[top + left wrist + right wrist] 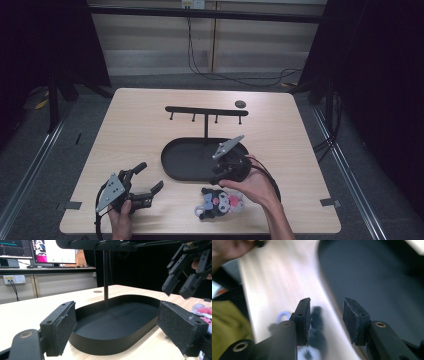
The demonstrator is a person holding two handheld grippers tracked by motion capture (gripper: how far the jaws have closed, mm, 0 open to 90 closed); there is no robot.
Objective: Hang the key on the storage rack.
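Plush toy (218, 202) low and centre-right in the high view, flat on the table (140, 125), just below the black oval tray (175, 160) with its hook stand (206, 111). Right gripper (220, 176) directly above the toy at the tray's lower right edge, jaws apart, nothing clamped (right gripper view blurred). Left gripper (150, 178) lower left, jaws wide apart, empty.
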